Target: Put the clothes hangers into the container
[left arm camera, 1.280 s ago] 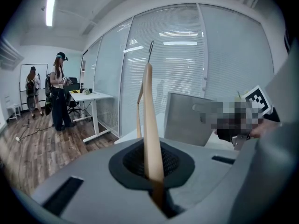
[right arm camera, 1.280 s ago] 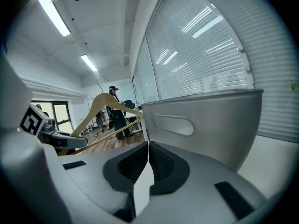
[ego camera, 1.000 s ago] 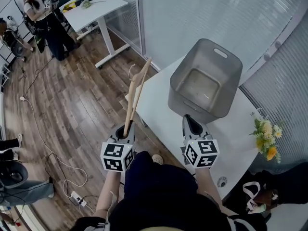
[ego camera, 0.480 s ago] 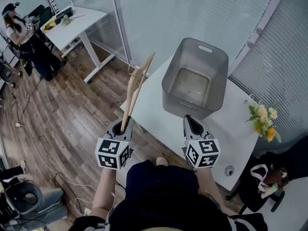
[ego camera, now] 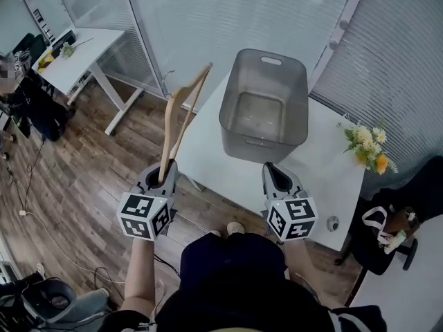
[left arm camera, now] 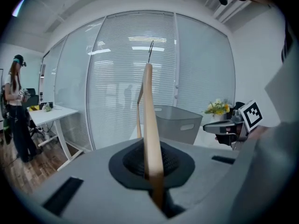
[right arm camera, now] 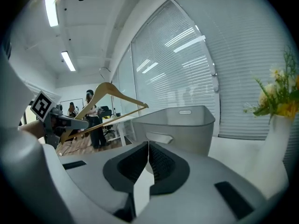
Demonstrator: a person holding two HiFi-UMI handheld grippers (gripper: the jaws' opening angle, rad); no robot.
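Observation:
A wooden clothes hanger [ego camera: 181, 116] with a metal hook stands up out of my left gripper [ego camera: 166, 171], which is shut on its lower end. In the left gripper view the hanger [left arm camera: 148, 111] rises straight from between the jaws. The hanger is held in the air over the left edge of the white table [ego camera: 204, 151]. The grey plastic container [ego camera: 259, 140] stands on the table, with nothing showing inside it. My right gripper [ego camera: 274, 170] hovers at the table's near edge just in front of the container [right arm camera: 177, 125], shut on nothing.
A vase of flowers [ego camera: 367, 147] stands at the table's right side. Glass walls with blinds lie behind the table. A second white desk [ego camera: 69, 61] and a person [ego camera: 28, 102] are at the far left over the wooden floor. A dark bag [ego camera: 387, 223] sits at the right.
The head view has swung, so the container and table sit higher and further left. My left gripper has drifted left and down with the hanger in it. The right gripper has kept its place.

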